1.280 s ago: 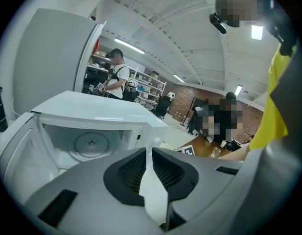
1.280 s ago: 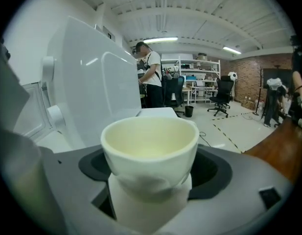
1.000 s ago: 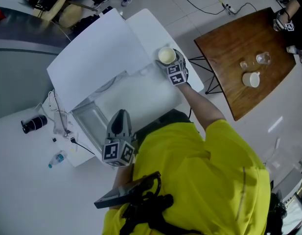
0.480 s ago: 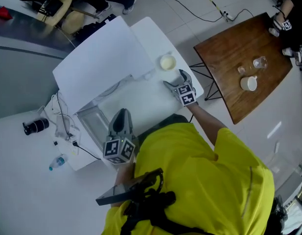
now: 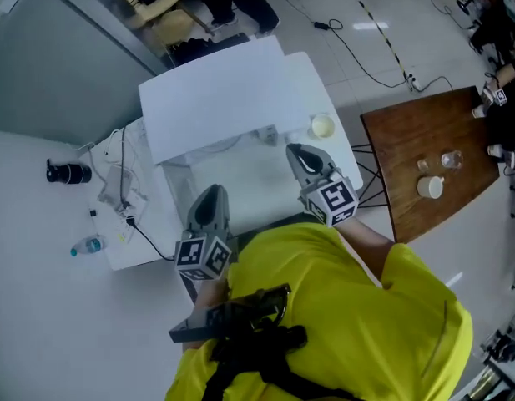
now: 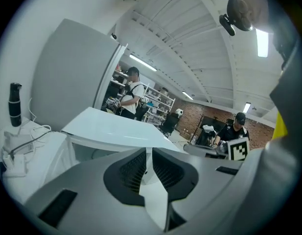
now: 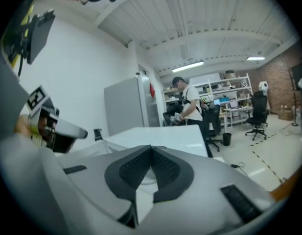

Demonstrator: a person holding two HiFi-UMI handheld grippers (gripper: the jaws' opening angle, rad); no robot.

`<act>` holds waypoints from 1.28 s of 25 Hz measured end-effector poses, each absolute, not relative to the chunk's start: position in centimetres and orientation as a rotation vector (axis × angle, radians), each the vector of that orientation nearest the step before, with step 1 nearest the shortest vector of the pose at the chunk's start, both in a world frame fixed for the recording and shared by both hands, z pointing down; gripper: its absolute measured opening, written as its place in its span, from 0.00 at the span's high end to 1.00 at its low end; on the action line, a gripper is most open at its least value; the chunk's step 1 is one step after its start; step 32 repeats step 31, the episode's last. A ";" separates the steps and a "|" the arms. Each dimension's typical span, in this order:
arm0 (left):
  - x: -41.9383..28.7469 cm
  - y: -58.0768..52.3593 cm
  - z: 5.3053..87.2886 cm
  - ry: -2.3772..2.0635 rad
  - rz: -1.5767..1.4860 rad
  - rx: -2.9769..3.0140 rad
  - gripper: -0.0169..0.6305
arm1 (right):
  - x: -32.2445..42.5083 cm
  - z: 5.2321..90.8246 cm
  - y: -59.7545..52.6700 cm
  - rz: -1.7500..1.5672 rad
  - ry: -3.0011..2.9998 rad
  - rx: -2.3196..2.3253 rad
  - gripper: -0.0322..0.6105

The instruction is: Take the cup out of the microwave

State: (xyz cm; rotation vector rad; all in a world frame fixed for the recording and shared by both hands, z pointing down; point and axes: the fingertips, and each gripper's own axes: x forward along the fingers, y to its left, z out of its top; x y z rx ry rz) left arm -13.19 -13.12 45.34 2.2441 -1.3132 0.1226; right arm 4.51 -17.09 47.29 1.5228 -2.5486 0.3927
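The cream cup (image 5: 322, 126) stands upright on the white table (image 5: 336, 153), just right of the white microwave (image 5: 224, 98). The microwave's open cavity (image 5: 240, 174) faces me. My right gripper (image 5: 295, 151) hovers in front of the cavity's right side, a short way near of the cup and apart from it. Its jaws are shut with nothing between them, as the right gripper view (image 7: 151, 148) also shows. My left gripper (image 5: 211, 193) is at the cavity's left front, pads (image 6: 133, 168) together and empty. In the left gripper view the microwave's top (image 6: 116, 129) lies ahead.
A brown wooden table (image 5: 407, 132) at the right carries a white mug (image 5: 430, 188) and a glass (image 5: 450, 159). Left of the microwave lie cables (image 5: 115, 182), a black cylinder (image 5: 63, 172) and a small bottle (image 5: 86, 246). People stand among the shelves and chairs behind.
My right gripper has let go of the cup, left it standing on the table, drawn back toward me, risen and shut. The left gripper lifted a little.
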 end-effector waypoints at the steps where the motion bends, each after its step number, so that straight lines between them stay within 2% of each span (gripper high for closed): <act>1: -14.1 -12.8 44.7 -1.333 0.105 2.241 0.92 | 3.0 45.3 -17.4 0.399 -2.592 1.506 0.94; 5: -17.4 -11.0 42.7 -1.382 0.065 2.243 0.92 | -2.0 40.7 -16.7 0.485 -2.690 1.458 0.95; 10: -21.2 -9.3 40.9 -1.422 0.038 2.256 0.92 | -5.6 38.7 -13.2 0.581 -2.731 1.454 0.95; 32: -25.3 -3.9 39.9 -1.302 -0.039 2.372 0.92 | -9.0 36.6 -5.5 0.449 -2.683 1.637 0.95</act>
